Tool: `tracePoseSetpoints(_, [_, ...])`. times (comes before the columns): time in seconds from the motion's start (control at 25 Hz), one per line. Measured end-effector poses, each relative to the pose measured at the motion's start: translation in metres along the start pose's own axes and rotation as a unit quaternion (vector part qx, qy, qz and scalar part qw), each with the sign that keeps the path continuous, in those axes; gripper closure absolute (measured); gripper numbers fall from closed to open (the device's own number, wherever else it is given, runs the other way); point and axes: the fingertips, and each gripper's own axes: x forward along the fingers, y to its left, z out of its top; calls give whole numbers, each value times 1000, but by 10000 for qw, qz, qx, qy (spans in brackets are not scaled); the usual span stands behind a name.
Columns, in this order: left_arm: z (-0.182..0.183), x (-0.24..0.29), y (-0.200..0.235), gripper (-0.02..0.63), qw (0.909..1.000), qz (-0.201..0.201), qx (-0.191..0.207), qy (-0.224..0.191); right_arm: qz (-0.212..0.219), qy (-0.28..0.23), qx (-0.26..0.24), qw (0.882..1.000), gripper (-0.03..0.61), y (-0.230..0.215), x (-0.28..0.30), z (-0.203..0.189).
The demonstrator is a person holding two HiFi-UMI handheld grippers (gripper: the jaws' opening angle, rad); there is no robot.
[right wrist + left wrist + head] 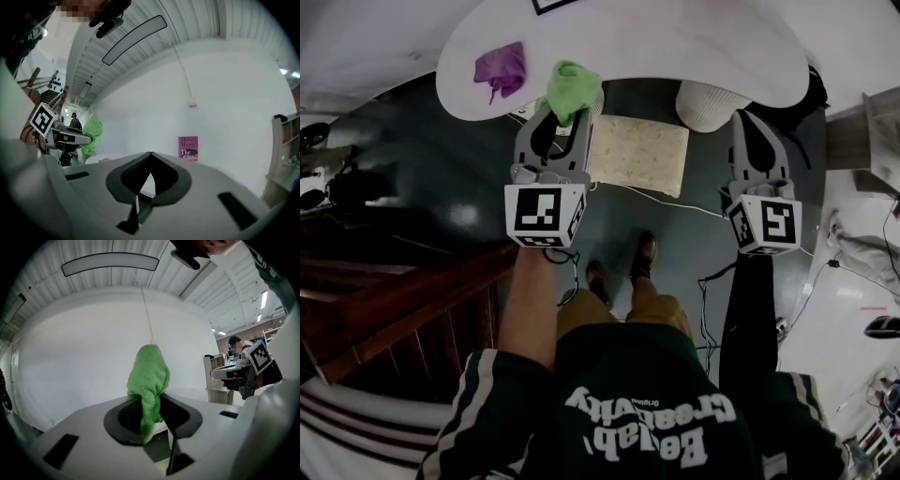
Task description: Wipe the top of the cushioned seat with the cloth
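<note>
Dim head view, bright fisheye gripper views, dark vignetted corners.

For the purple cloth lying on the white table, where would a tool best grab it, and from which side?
Probably the bunched-up middle of the purple cloth, from straight above: it lies crumpled in a heap on the table, so raised folds give the jaws something to pinch.

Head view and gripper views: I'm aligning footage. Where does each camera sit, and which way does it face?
Head view: on the person's head, looking steeply down at left gripper, right gripper, cushioned seat and floor; forearm, legs, shoes show.
Left gripper view: on that gripper, facing a white wall along jaws shut on the green cloth.
Right gripper view: on that gripper, facing a white wall along shut, empty jaws.
Shared: all three show the green cloth.
</note>
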Motion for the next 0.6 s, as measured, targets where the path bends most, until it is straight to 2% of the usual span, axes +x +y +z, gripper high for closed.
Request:
tracePoseSetpoints(0.28, [-39,24,-25,499,9996,-222,-78,145,-40,-112,133,9998,571,-11,-2,-25])
tracePoseSetpoints(0.6, [-122,60,-75,499,9957,-830,-171,363,-360,-5,321,9988,571,-30,-8,-101])
